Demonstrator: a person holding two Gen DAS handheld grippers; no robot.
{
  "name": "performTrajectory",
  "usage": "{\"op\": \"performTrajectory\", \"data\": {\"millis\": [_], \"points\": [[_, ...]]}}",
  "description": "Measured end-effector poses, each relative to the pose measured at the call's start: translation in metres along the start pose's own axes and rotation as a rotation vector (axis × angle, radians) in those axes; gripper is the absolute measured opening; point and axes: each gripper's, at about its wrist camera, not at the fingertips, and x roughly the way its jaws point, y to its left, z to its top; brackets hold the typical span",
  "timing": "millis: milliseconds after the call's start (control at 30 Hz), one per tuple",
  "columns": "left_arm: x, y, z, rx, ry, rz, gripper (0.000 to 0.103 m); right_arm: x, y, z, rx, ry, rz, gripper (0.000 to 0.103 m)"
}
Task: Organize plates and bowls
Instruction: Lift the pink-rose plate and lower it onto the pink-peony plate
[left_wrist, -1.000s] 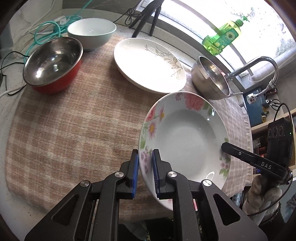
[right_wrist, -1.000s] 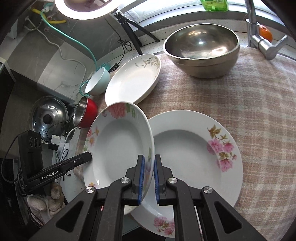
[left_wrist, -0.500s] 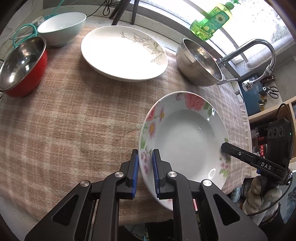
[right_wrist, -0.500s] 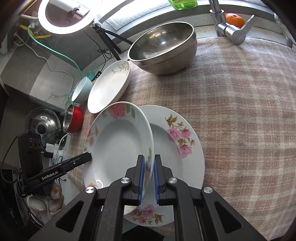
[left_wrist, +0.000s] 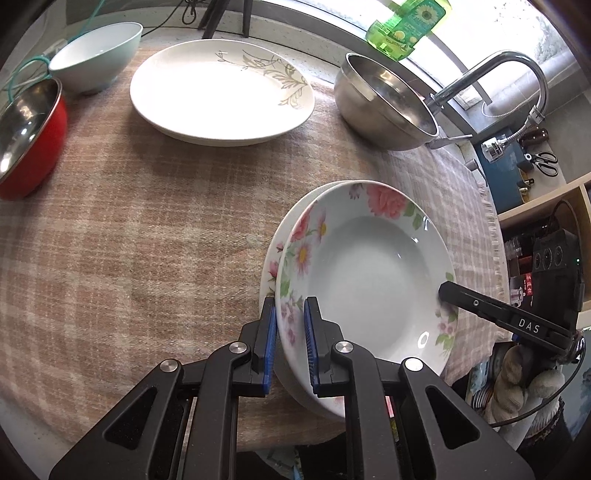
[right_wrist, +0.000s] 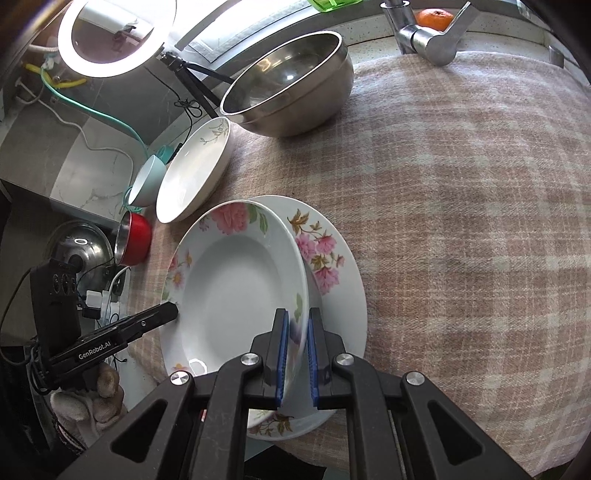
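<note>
Both grippers clamp opposite rims of one floral deep plate (left_wrist: 369, 273) (right_wrist: 236, 288). My left gripper (left_wrist: 290, 317) is shut on its near-left rim, and my right gripper (right_wrist: 295, 328) is shut on the opposite rim. The held plate hangs just over a second floral plate (right_wrist: 332, 266) lying on the checked cloth (left_wrist: 129, 236); only a sliver of that lower plate (left_wrist: 275, 251) shows in the left wrist view. Whether the two plates touch I cannot tell. Further back stand a white leaf-patterned plate (left_wrist: 218, 92), a steel bowl (left_wrist: 384, 103), a pale green bowl (left_wrist: 96, 55) and a red bowl (left_wrist: 29, 136).
A tap (left_wrist: 491, 77) and green soap bottle (left_wrist: 406, 26) stand by the window behind the steel bowl. The cloth's right edge (left_wrist: 491, 236) drops off toward shelves. A ring light (right_wrist: 114, 37), cables and a pot lid (right_wrist: 74, 243) lie off the cloth. An orange (right_wrist: 434, 18) sits behind the tap.
Both grippers carried the floral plate across and slightly down; it now sits over the second floral plate, which has come into the left wrist view. Both grips stayed shut.
</note>
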Motion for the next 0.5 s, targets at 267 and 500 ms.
{"op": "performTrajectory", "data": {"millis": [267,500], "points": [[0.0014,-0.0028,-0.0026,0.009,0.004,0.005,0.013,0.0022,-0.0026,-0.0017,0.002,0.006,-0.008,0.009],[0.0032,-0.0054,-0.0034,0.015,0.003,0.007,0.013,0.0027,-0.0036,0.0000,0.002,0.003,-0.011,0.009]]}}
